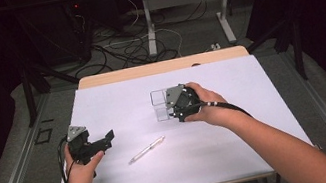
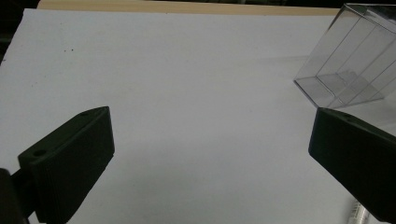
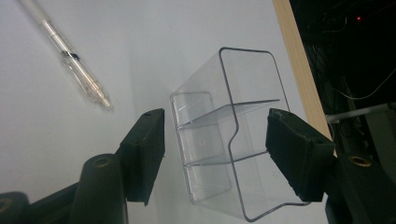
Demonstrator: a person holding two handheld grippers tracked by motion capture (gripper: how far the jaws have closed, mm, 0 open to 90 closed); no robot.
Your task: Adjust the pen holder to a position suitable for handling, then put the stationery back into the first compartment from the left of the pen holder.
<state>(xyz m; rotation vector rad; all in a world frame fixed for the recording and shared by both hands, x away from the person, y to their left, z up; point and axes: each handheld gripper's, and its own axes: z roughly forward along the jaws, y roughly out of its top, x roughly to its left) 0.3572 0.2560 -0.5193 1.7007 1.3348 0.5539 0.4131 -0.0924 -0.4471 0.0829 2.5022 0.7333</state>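
A clear plastic box with inner dividers stands on the white sheet near the table's middle. My right gripper reaches it from the right. In the right gripper view the box sits between the two black jaws of that gripper, which stand open with a thin gap on the left side. A clear pen lies in front of the box, and the pen points away at the upper left. My left gripper hovers open at the left, empty, with the box ahead on its right.
The sheet covers a wooden table whose far edge shows bare. Beyond it are another table's metal legs and tangled cables on the floor. Dark curtains close both sides.
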